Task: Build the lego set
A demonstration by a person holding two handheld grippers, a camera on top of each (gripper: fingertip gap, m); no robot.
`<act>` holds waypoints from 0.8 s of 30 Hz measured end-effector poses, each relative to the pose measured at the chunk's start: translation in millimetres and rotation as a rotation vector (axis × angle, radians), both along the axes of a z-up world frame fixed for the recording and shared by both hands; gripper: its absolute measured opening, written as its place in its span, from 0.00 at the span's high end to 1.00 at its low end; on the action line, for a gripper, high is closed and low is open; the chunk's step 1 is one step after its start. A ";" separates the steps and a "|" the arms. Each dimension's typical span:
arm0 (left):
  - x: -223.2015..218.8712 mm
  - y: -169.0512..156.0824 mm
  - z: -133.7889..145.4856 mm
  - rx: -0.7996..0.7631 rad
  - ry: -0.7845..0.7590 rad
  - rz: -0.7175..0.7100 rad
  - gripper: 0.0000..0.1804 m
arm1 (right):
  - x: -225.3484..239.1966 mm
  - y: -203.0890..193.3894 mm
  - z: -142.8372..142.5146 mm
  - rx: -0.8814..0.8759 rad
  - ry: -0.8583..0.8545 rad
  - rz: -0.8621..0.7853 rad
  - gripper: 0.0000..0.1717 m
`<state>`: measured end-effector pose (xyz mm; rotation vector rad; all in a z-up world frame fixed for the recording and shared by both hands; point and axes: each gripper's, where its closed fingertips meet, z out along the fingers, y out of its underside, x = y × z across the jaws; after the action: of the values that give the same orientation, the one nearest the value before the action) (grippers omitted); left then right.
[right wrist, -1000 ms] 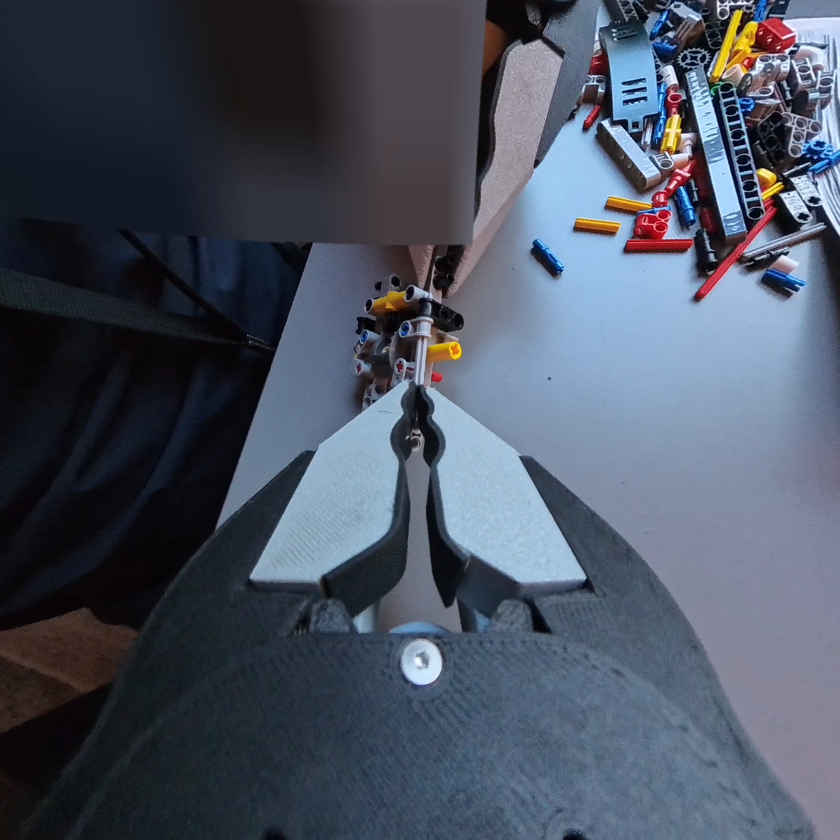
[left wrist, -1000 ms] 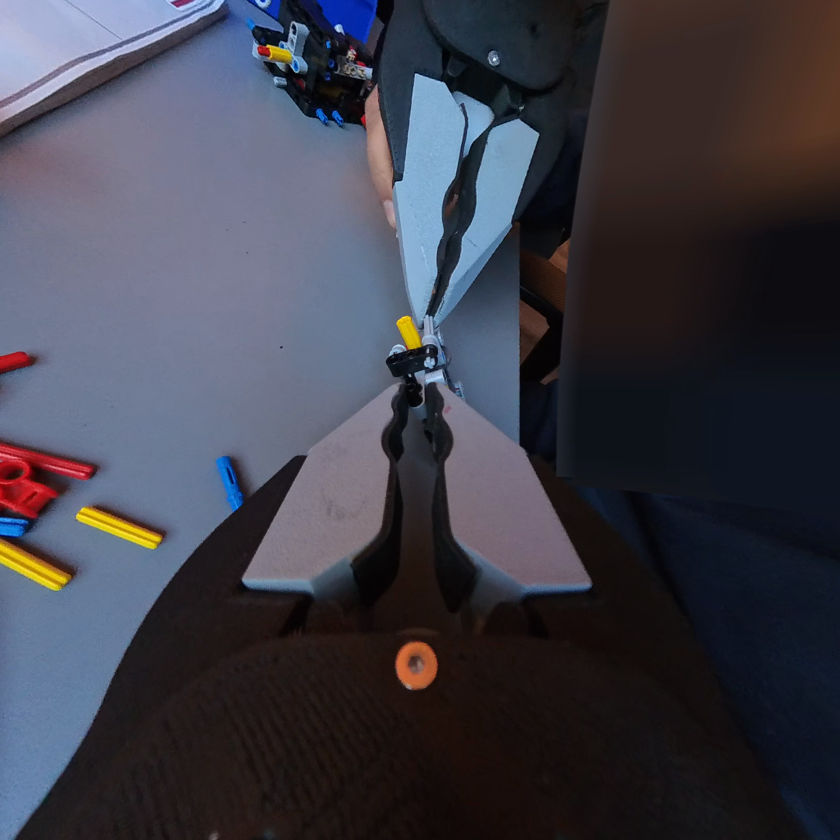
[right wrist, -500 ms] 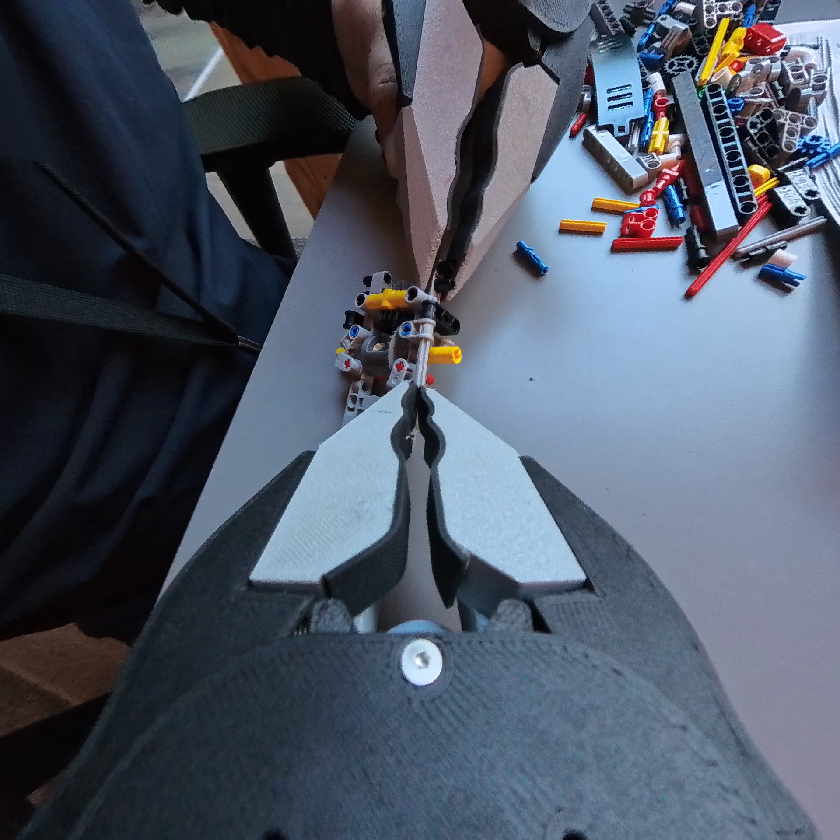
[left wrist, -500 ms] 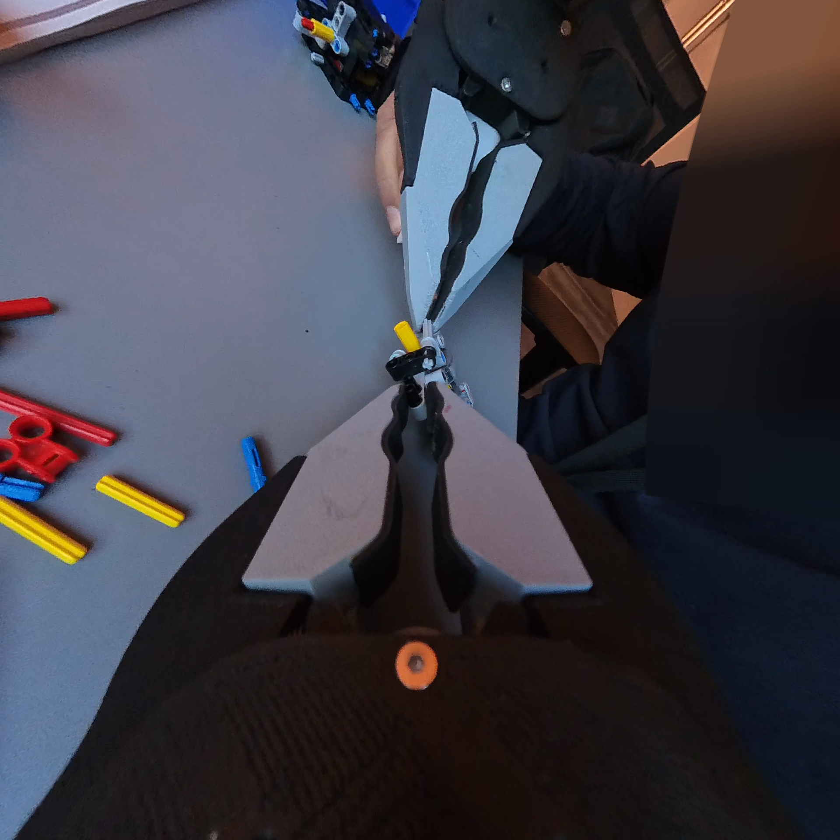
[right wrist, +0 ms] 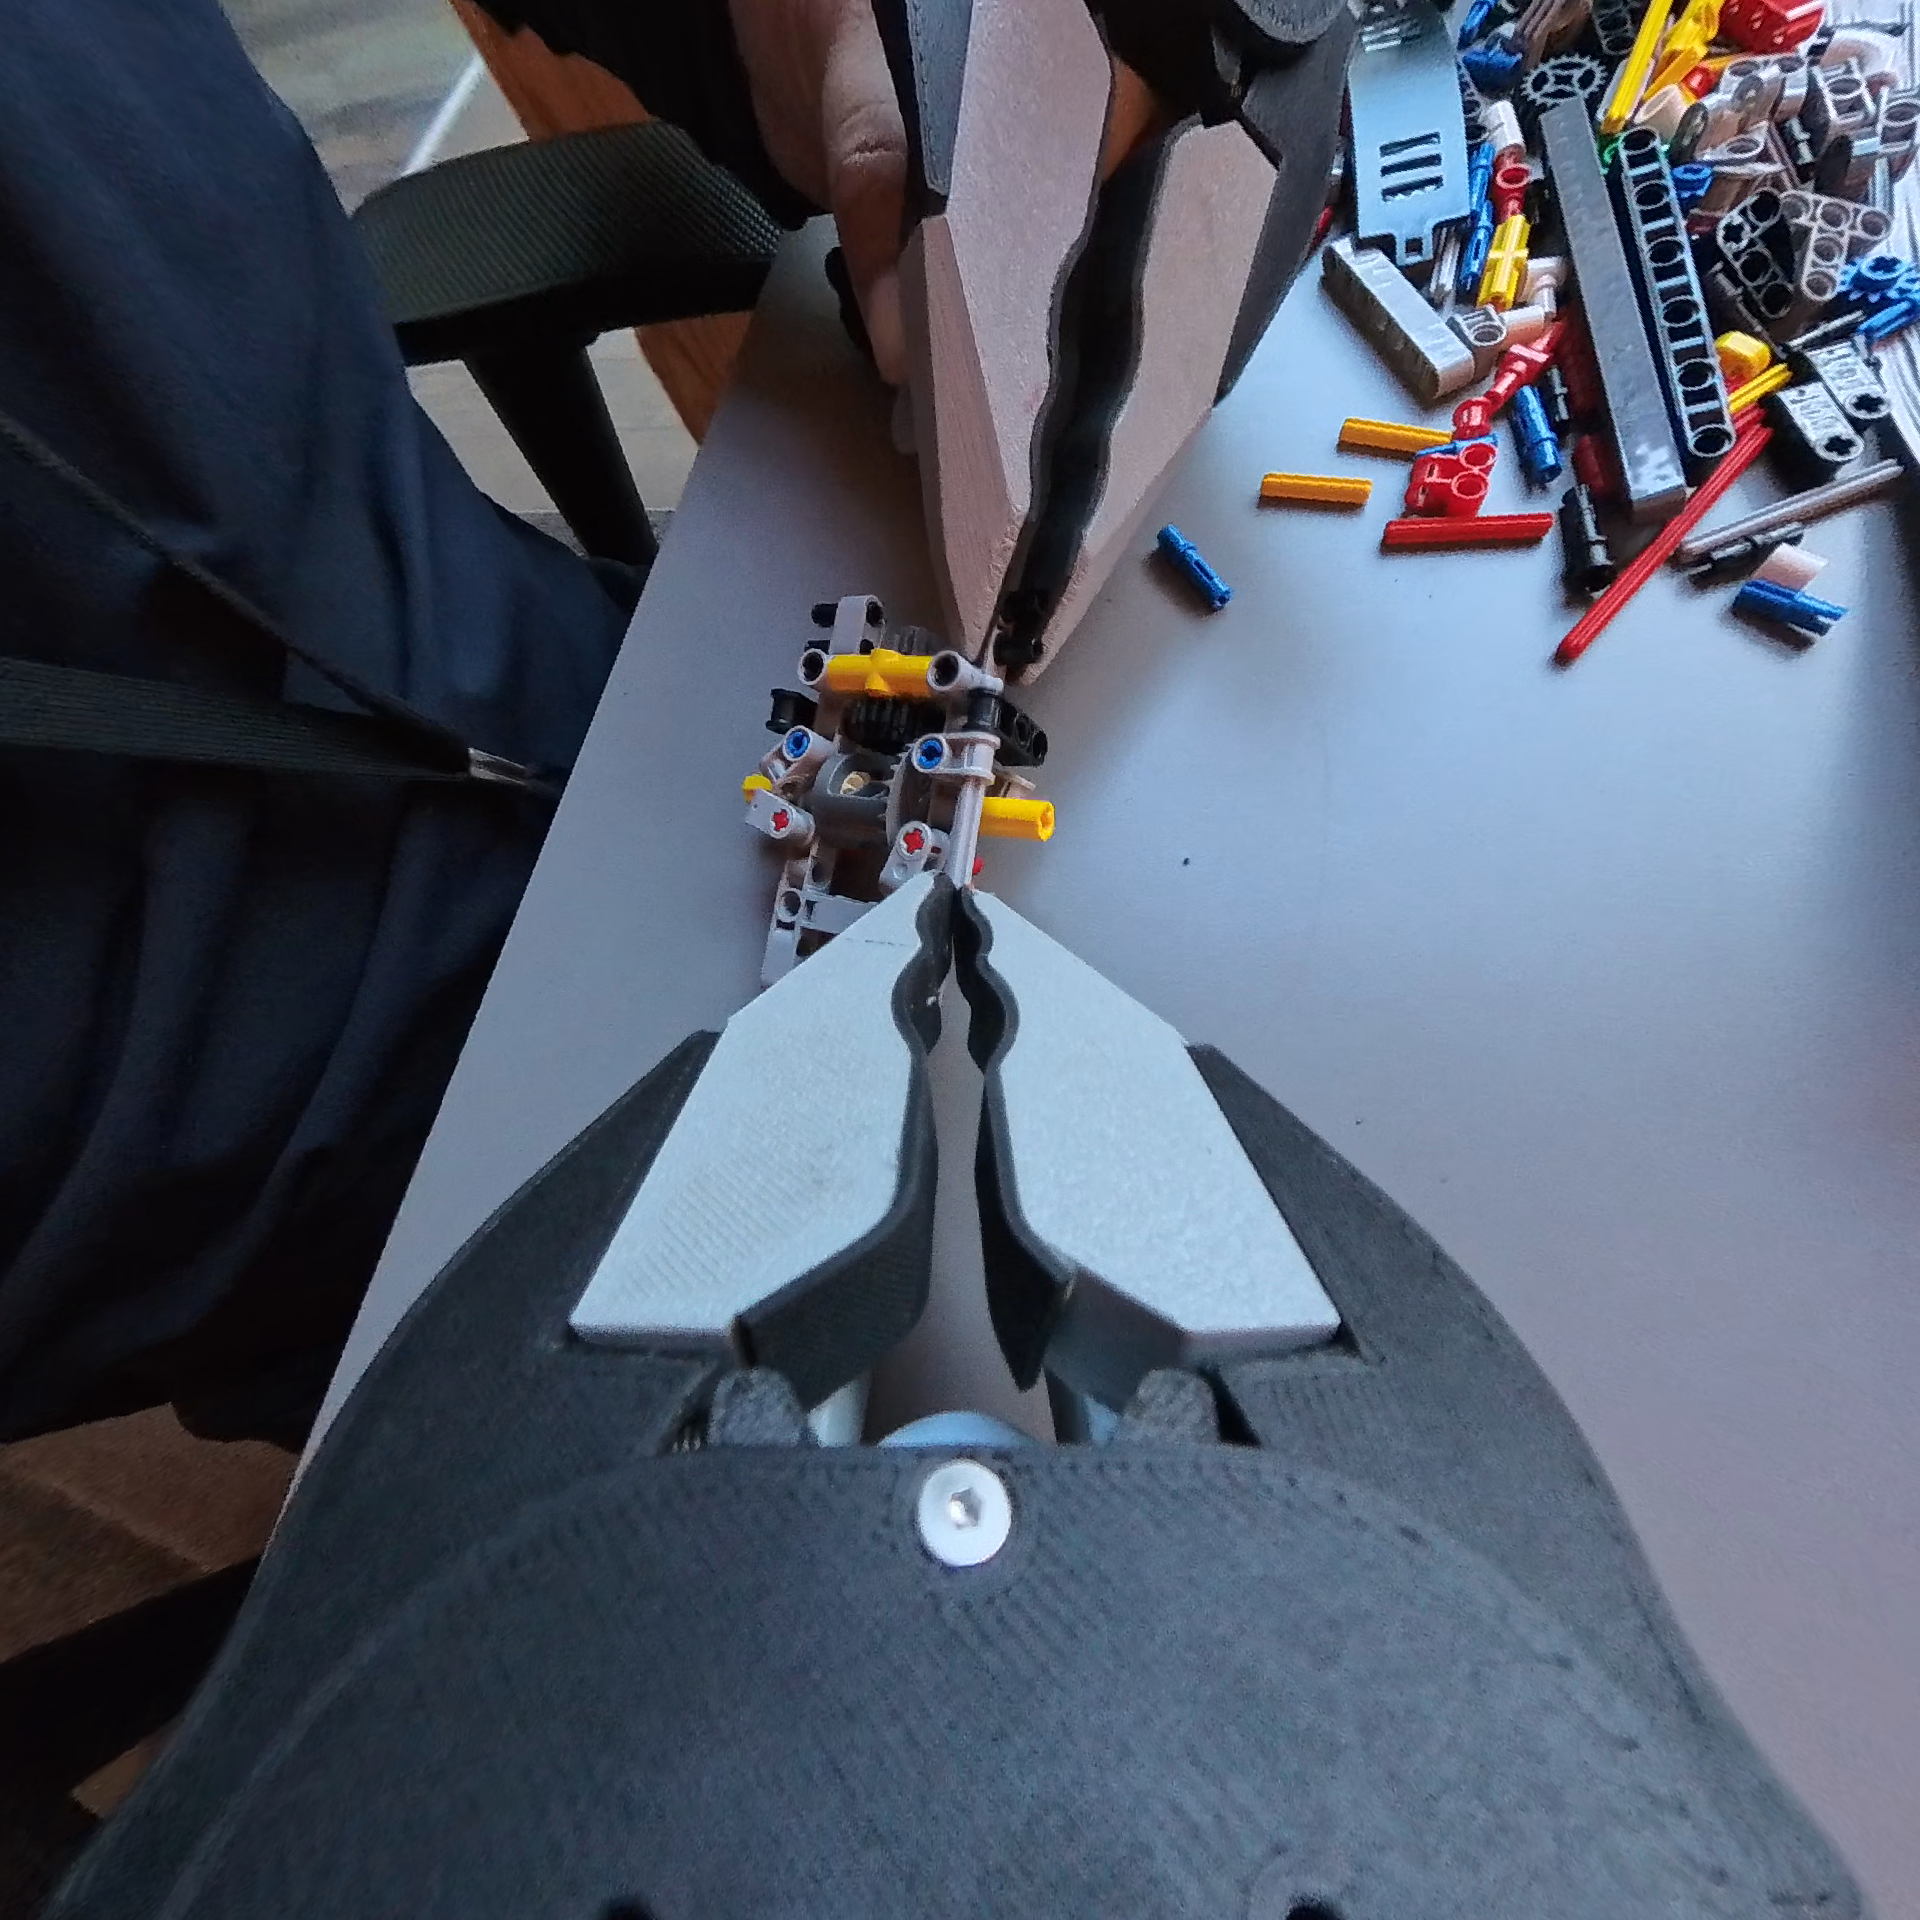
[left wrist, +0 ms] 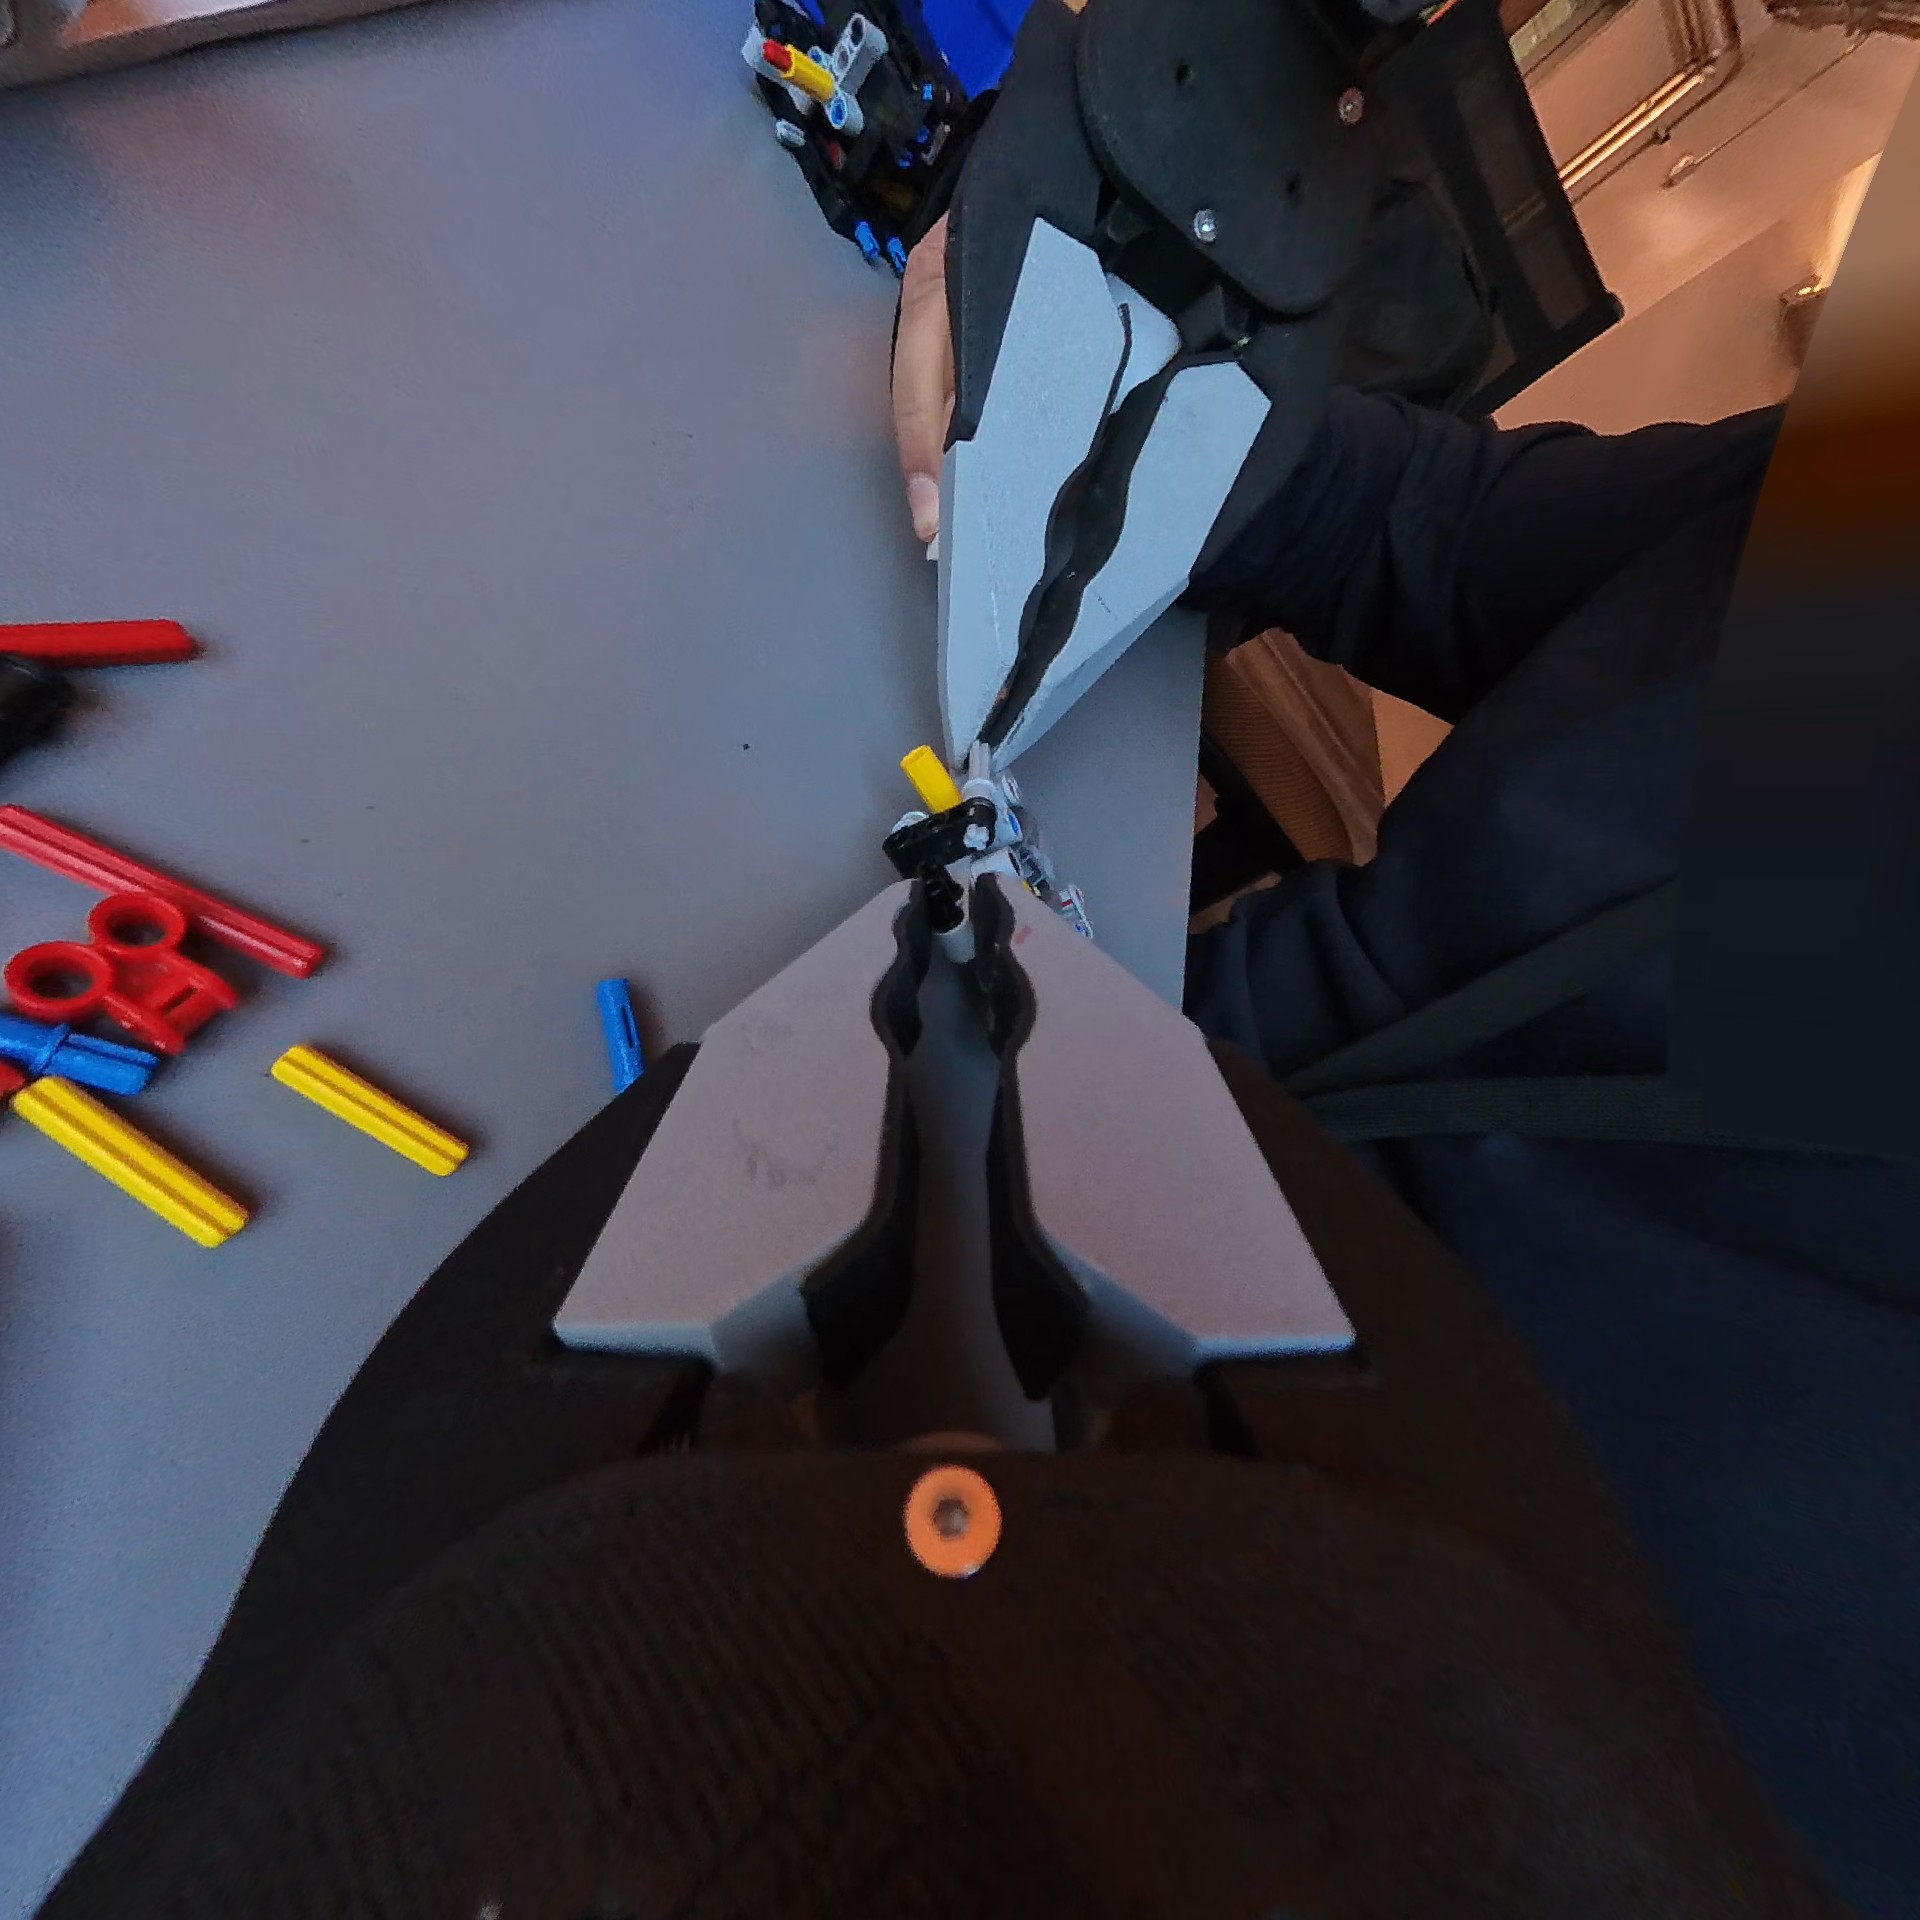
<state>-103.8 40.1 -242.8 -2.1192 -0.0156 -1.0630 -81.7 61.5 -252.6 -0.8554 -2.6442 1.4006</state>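
Note:
A small assembly (right wrist: 883,769) of grey, yellow and black building parts sits at the near edge of the grey table (right wrist: 1455,1039). My right gripper (right wrist: 954,899) is shut on a thin grey axle (right wrist: 968,821) that runs through the assembly. My left gripper (left wrist: 951,914) is shut on a black pin (left wrist: 940,902) that hangs from the assembly's black beam (left wrist: 935,840). In the left wrist view the right gripper (left wrist: 982,753) comes in from above, tips on the axle. In the right wrist view the left gripper (right wrist: 1013,644) meets the assembly from the far side.
A pile of loose parts (right wrist: 1662,260) lies at the far right. A blue pin (right wrist: 1193,564) lies alone. Yellow (left wrist: 364,1107), red (left wrist: 125,971) and blue (left wrist: 618,1029) pieces lie left of my left gripper. A dark model (left wrist: 852,104) stands farther off. A person's dark sleeve (left wrist: 1455,540) is beside the table edge. There is about 4 centimeters between the tips of the two grippers. It is some 25 centimeters from my right tips to the dark model (left wrist: 852,104).
Both views have swung a little, so the loose parts drift across the frames. Both grasps and the assembly between the grippers stay as they were.

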 end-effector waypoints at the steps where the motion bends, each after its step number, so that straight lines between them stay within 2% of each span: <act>1: -0.8 0.5 0.0 0.000 -0.003 0.007 0.97 | -0.5 0.1 -0.1 0.001 0.000 -0.001 1.00; 12: -4.6 5.6 -2.1 -0.008 -0.004 0.051 0.98 | -4.0 -1.4 -4.1 0.034 -0.011 0.008 1.00; 13: -5.2 12.4 -2.1 0.005 0.019 0.077 0.98 | 5.1 -17.9 1.1 -0.019 -0.022 0.092 1.00; 14: 7.1 14.9 -4.3 -0.007 0.028 0.015 0.97 | 15.4 -41.0 0.4 -0.015 -0.015 0.185 1.00; 15: 13.4 12.6 -13.3 -0.056 0.085 -0.049 0.98 | 23.2 -54.2 -8.3 0.067 0.007 0.258 1.00; 17: -8.6 22.0 -5.8 -0.016 0.036 0.091 0.99 | 13.0 -44.6 -7.1 0.042 0.003 0.190 1.00; 19: -13.3 23.5 -2.4 0.003 0.024 0.117 0.99 | 6.5 -37.8 8.3 -0.097 -0.020 0.153 1.00; 22: -16.3 24.4 2.9 0.024 -0.011 0.129 0.99 | 4.6 -35.6 -2.8 -0.002 0.017 0.144 1.00; 24: -23.9 25.2 10.2 0.069 -0.030 0.173 0.98 | -1.7 -30.1 -0.1 -0.026 0.022 0.105 1.00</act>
<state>-127.7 65.4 -232.6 -2.0008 -0.1713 -0.9784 -83.5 31.4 -252.7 -0.7087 -2.6968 1.4614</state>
